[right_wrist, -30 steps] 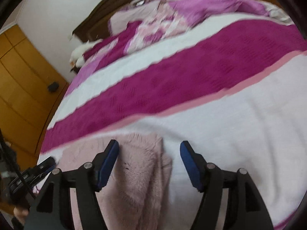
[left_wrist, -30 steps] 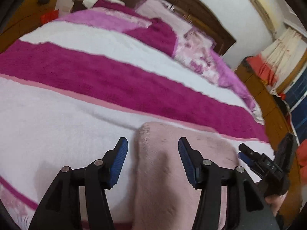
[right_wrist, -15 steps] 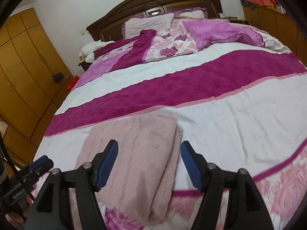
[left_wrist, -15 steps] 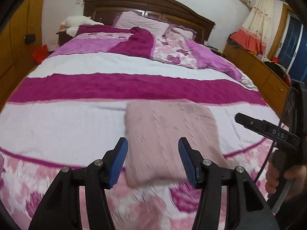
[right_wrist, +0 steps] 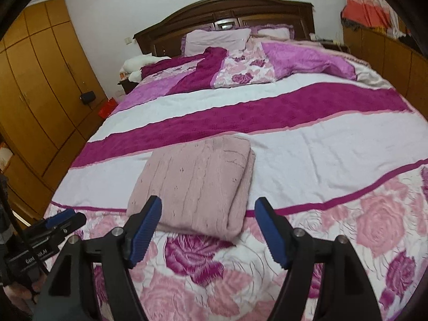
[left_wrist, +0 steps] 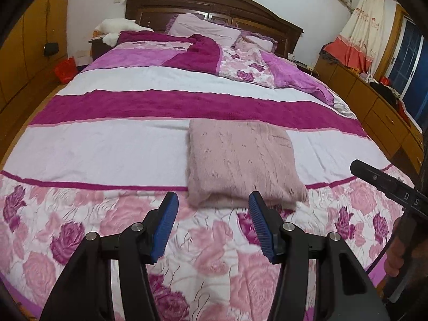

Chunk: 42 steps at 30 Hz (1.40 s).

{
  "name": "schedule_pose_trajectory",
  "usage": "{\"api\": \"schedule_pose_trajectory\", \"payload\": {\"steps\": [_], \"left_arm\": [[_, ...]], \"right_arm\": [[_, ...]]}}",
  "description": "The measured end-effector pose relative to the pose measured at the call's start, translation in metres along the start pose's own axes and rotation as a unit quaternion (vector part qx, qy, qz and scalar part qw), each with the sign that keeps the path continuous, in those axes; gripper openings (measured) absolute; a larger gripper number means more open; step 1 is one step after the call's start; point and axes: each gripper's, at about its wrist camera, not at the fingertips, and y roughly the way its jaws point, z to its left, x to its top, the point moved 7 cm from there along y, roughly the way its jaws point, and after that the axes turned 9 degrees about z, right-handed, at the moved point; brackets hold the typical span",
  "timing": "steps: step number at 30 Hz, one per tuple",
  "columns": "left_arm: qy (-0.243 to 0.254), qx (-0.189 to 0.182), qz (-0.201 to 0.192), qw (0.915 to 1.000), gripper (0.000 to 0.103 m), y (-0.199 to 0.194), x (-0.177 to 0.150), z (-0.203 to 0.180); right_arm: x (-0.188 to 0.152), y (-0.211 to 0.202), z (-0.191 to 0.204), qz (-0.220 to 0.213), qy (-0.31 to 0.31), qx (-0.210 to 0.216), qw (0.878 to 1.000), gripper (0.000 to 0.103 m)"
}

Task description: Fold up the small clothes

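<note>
A folded pink knitted sweater (left_wrist: 242, 163) lies flat on the bed (left_wrist: 107, 149), its far edge touching the thin pink line below the wide magenta stripe (left_wrist: 187, 105) and its near edge crossing the narrow magenta line onto the rose-printed part of the cover (left_wrist: 208, 254). It is a neat rectangle with stacked layers showing along its near edge and, in the right wrist view, along its right side (right_wrist: 242, 187).

The left gripper (left_wrist: 212, 223) hangs just short of the sweater's near edge, its jaws spread wide with nothing between the blue ribbed pads (left_wrist: 165, 227); it does not touch the sweater. The right gripper (right_wrist: 207, 231) also sits at the sweater's near edge, jaws wide apart and empty, its left pad (right_wrist: 144, 230) overlapping the sweater's near corner in the view; whether it touches cannot be told.

Each gripper shows in the other's camera. To the right of the sweater, the right gripper's black body (left_wrist: 388, 187) carries white letters "D S". To the left of the sweater, the left gripper's body (right_wrist: 34, 248) has a white label that is only partly legible, something like "Gen…ot.AI".

Beyond the sweater, pillows (left_wrist: 203, 28) lean against a dark wooden headboard (left_wrist: 214, 2). Left of the sweater stands a wooden wardrobe (right_wrist: 40, 85); right of it, low wooden cabinets (left_wrist: 374, 112) and a curtain (left_wrist: 358, 26).
</note>
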Motion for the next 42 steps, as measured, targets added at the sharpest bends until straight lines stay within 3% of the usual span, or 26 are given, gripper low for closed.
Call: {"api": "schedule_pose_trajectory", "payload": {"steps": [11,16,23,30,36,42], "left_arm": [[0.003,0.034,-0.007,0.9994,0.031,-0.020,-0.050,0.015],[0.002,0.058,0.001,0.9983,0.031,-0.006,-0.078,0.024],[-0.006,0.064,0.044,0.9970,0.031,0.029,-0.122,0.036],[-0.003,0.090,0.066,0.9937,0.033,0.074,-0.149,0.050],[0.038,0.126,0.037,0.9905,0.050,0.090,-0.150,0.046],[0.007,0.114,0.028,0.9930,0.073,0.105,-0.135,0.056]], "right_arm": [[-0.048,-0.021,0.025,-0.012,-0.041,-0.050,0.998,0.088],[-0.084,0.005,0.031,0.015,-0.039,-0.055,0.998,0.089],[-0.133,0.048,0.023,0.051,-0.035,-0.114,0.992,0.091],[-0.163,0.082,0.001,0.072,-0.016,-0.135,0.988,0.091],[-0.177,0.109,-0.006,0.091,-0.038,-0.157,0.983,0.098],[-0.170,0.122,-0.012,0.115,-0.042,-0.147,0.982,0.103]]}}
